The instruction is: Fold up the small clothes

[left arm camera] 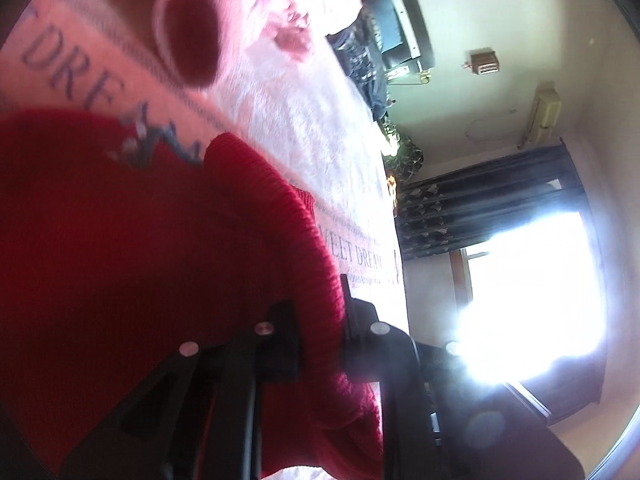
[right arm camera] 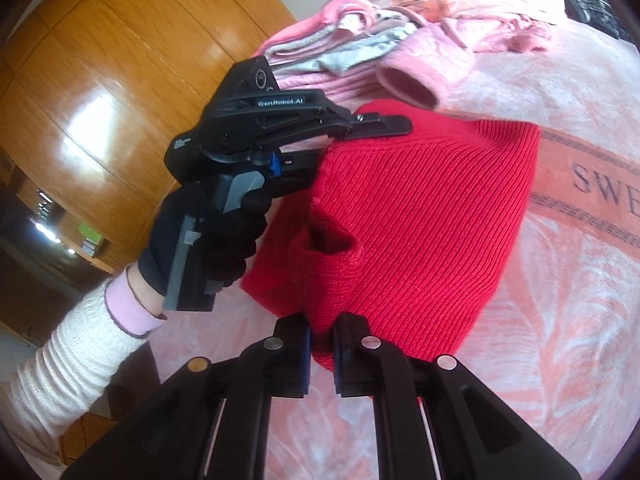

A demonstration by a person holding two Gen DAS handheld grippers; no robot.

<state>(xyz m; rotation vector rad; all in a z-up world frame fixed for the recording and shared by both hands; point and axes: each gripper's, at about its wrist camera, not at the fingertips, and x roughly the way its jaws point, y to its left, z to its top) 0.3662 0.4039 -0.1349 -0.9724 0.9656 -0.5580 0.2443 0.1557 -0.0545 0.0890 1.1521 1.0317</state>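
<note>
A home bedroom: a bed with a pink "Sweet Dreams" blanket (right arm camera: 560,280), dark curtains (left arm camera: 480,208) at a window (left arm camera: 532,296), wooden wardrobe doors (right arm camera: 120,80).

Knit garment (right arm camera: 420,216): on the bedspread (right arm camera: 560,320), left tongs (right arm camera: 360,136) at its far edge, right tongs (right arm camera: 322,344) at its near edge. Clothes pile (right arm camera: 360,48): behind it (touching, sleeve foremost). Wardrobe (right arm camera: 120,80): left.

The black left gripper (right arm camera: 376,130) carried white "GenRobot.AI" lettering, and the hand (right arm camera: 224,240) wore a black glove (right arm camera: 230,248) and a cream ribbed sleeve (right arm camera: 60,368).
</note>
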